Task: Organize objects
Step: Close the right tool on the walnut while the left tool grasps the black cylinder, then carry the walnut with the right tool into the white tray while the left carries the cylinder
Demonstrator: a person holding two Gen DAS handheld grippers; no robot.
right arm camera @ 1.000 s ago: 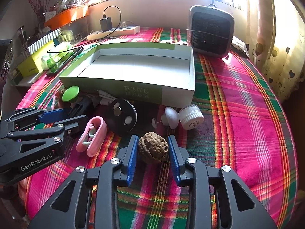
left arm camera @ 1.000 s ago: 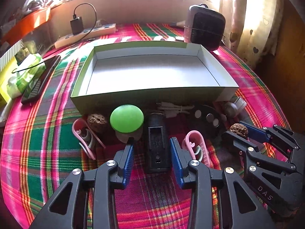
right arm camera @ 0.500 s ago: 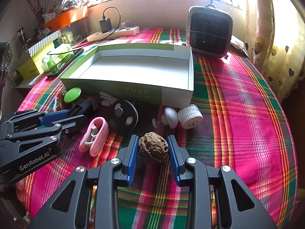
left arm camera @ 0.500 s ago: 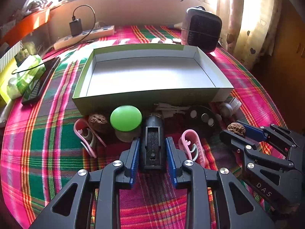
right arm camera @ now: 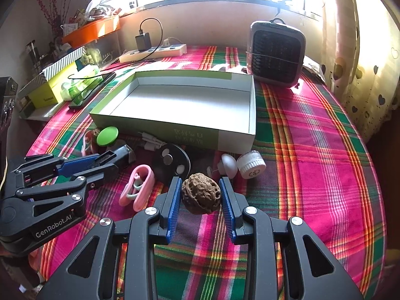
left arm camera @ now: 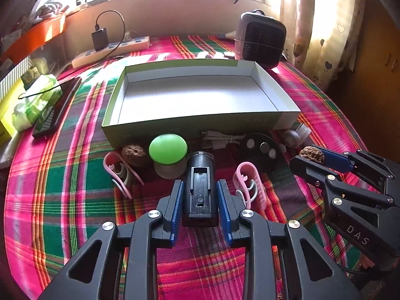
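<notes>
Here the left gripper (left arm camera: 200, 200) is clamping a black, blocky device (left arm camera: 200, 186) — its jaws have just been closing, and both blue pads are now pressing on the device's flanks, narrowed well in from their widest. The device is lying lengthwise on the plaid tabletop (left arm camera: 62, 200), just in front of a green-capped mushroom-shaped object (left arm camera: 168, 150) and between two pink clips (left arm camera: 248, 187). The right gripper (right arm camera: 201, 197) is gripping a walnut (right arm camera: 201, 193), its jaws drawn in close with the pads touching the shell on either side; in the left wrist view the same walnut (left arm camera: 311, 153) is showing at the tips of that gripper. Behind both, the open green-and-white box (right arm camera: 235, 138) is sitting with its near wall just beyond the scattered things — a black disc (right arm camera: 172, 161), a white cable (right arm camera: 150, 141), a second walnut (left arm camera: 133, 153) and a small white cap (right arm camera: 251, 168).
</notes>
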